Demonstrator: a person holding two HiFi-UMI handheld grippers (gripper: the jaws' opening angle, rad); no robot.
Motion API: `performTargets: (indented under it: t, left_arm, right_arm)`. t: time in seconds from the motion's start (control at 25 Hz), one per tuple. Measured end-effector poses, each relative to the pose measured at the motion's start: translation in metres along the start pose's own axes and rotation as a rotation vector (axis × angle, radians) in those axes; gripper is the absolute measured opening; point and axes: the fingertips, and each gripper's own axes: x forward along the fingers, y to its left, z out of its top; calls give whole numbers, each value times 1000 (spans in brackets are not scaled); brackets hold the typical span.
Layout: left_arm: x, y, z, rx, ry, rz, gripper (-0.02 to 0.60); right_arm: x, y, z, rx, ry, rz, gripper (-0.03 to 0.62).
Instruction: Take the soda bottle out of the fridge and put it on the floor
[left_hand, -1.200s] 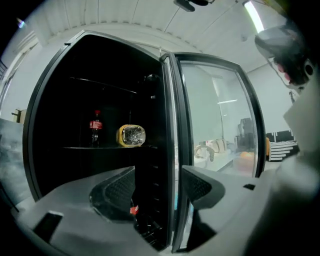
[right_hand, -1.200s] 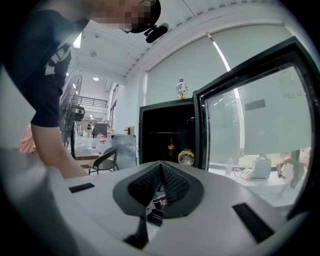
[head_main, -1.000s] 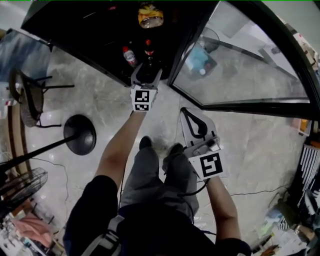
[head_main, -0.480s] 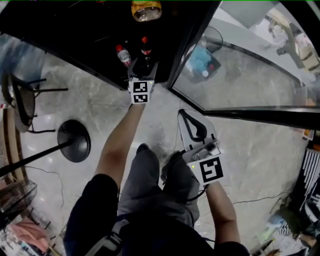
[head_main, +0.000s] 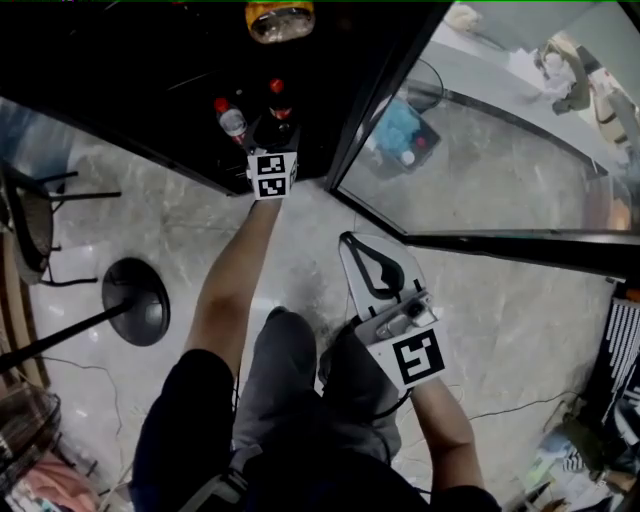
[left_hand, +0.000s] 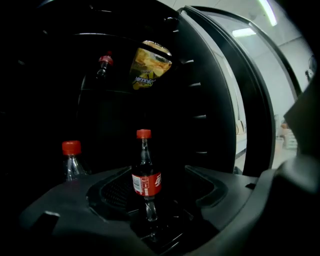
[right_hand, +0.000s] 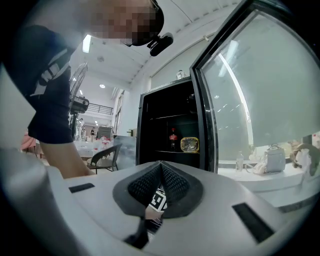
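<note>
Head view: tall black fridge (head_main: 150, 90) with glass door (head_main: 480, 150) swung open. Low inside the fridge, a dark soda bottle with red cap and red label (head_main: 279, 105), and just beside it, on the side away from the door, a clear plastic bottle with red cap (head_main: 230, 118). On a higher shelf of the fridge, a yellow snack bag (head_main: 280, 20). Left gripper (head_main: 275, 140) reaching into the fridge at the soda bottle. Right gripper (head_main: 352, 242) outside the fridge, before the open door, over grey marbled floor (head_main: 300, 230). Left gripper view: jaws spread wide, just having been opening, with the soda bottle upright between them on the fridge's lower shelf and neither pad pressing it. Higher in the fridge, beside the snack bag, a small dark red-capped bottle (left_hand: 103, 65). Right gripper view: jaws pressed together at the tips, pinching nothing, facing the fridge from outside. Through the gap below the tips, the left gripper's marker cube (right_hand: 159, 201).
</note>
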Motion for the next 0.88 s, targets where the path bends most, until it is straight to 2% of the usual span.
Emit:
performTargets:
  t: [0.24,0.6,0.88]
  left_arm:
    - [35,8,-25,-22,20,30,328]
    - [61,27,-35,18,7,119,334]
    - [91,28,-37,51,19,61,334]
  right_arm:
    - [6,-2,-13,0,-30,25,20]
    - [4,-6,-39,11,-20,37,20]
    - [7,-11,-58,30,-6,33,20]
